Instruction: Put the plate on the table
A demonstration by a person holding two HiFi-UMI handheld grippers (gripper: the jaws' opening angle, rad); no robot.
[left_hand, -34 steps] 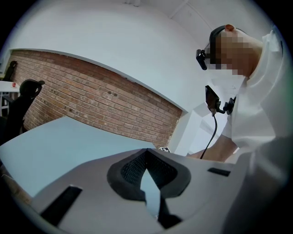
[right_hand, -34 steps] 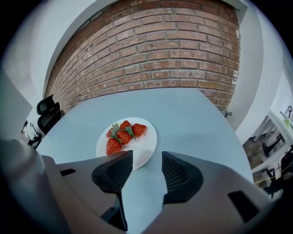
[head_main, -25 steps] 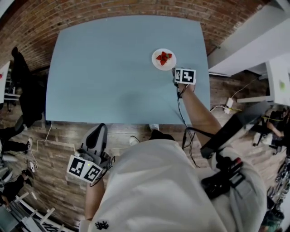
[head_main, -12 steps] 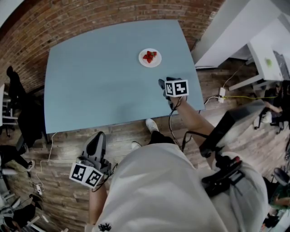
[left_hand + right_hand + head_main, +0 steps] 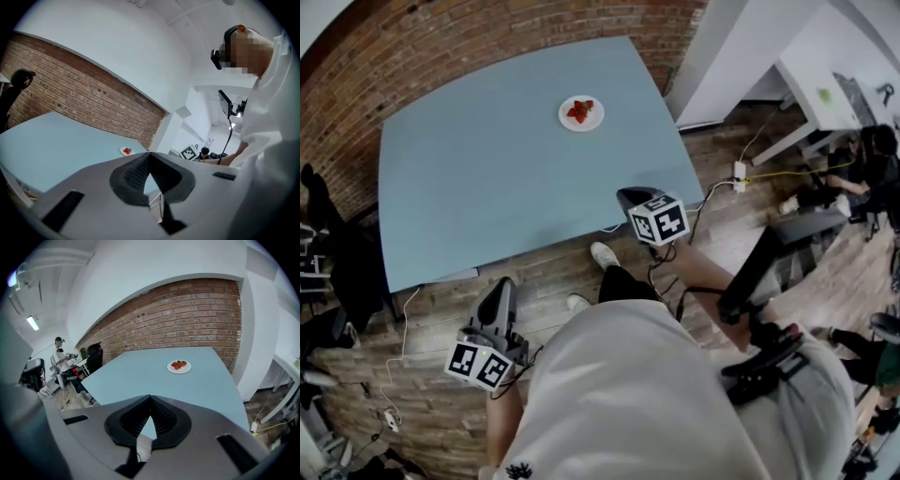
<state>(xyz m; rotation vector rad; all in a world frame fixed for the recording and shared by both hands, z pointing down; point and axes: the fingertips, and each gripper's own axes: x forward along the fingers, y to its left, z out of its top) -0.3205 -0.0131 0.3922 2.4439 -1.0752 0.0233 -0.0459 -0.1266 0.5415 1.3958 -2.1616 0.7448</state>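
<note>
plate point(image 5: 581, 113): in neither claw. right gripper point(image 5: 150, 397): jaws just drawn together, tips meeting, nothing between; raised by near right corner of blue table point(image 5: 487, 178). left gripper point(image 5: 149, 153): jaws closed tip to tip, empty; held low over wooden floor point(image 5: 422, 328), short of near table edge. plate itself: white, round, carrying red strawberries point(image 5: 579, 111), flat on table toward far right corner, well apart from both grippers. beyond: brick wall point(image 5: 441, 47) along far side of table.
</note>
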